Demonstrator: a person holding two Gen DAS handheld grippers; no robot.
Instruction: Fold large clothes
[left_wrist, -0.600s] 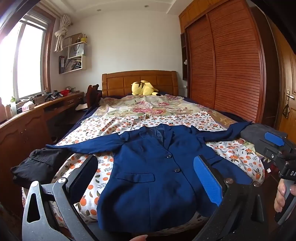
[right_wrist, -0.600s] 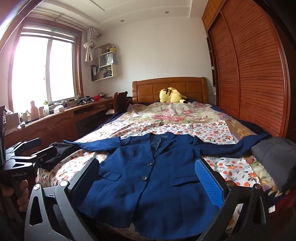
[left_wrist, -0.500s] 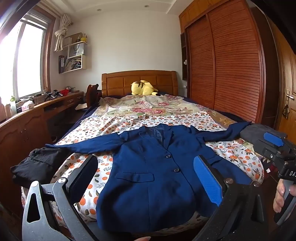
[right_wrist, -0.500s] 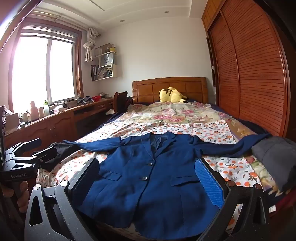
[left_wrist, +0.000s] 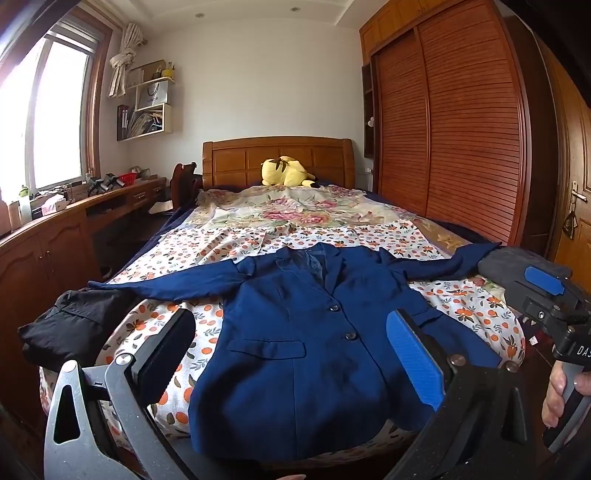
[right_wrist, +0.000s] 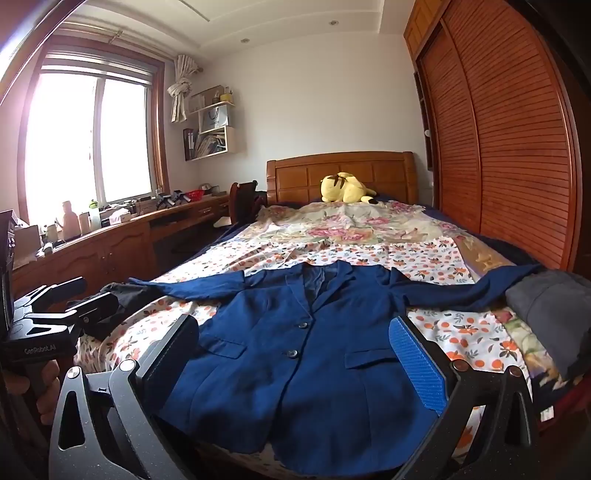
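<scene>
A dark blue blazer (left_wrist: 306, 343) lies face up and buttoned on the foot of the bed, sleeves spread to both sides; it also shows in the right wrist view (right_wrist: 295, 354). My left gripper (left_wrist: 291, 354) is open and empty, held above the blazer's hem. My right gripper (right_wrist: 295, 354) is open and empty, also above the hem. The right gripper's body shows at the right edge of the left wrist view (left_wrist: 546, 295); the left gripper's body shows at the left of the right wrist view (right_wrist: 48, 314).
The bed (left_wrist: 303, 218) has floral sheets and a yellow plush toy (left_wrist: 284, 171) at the headboard. A black garment (left_wrist: 70, 325) lies at the bed's left corner, a grey one (right_wrist: 550, 306) at the right. A wooden desk (left_wrist: 55, 236) stands left, a wardrobe (left_wrist: 461, 129) right.
Both grippers have barely shifted; the view is almost the same. The blazer has not moved.
</scene>
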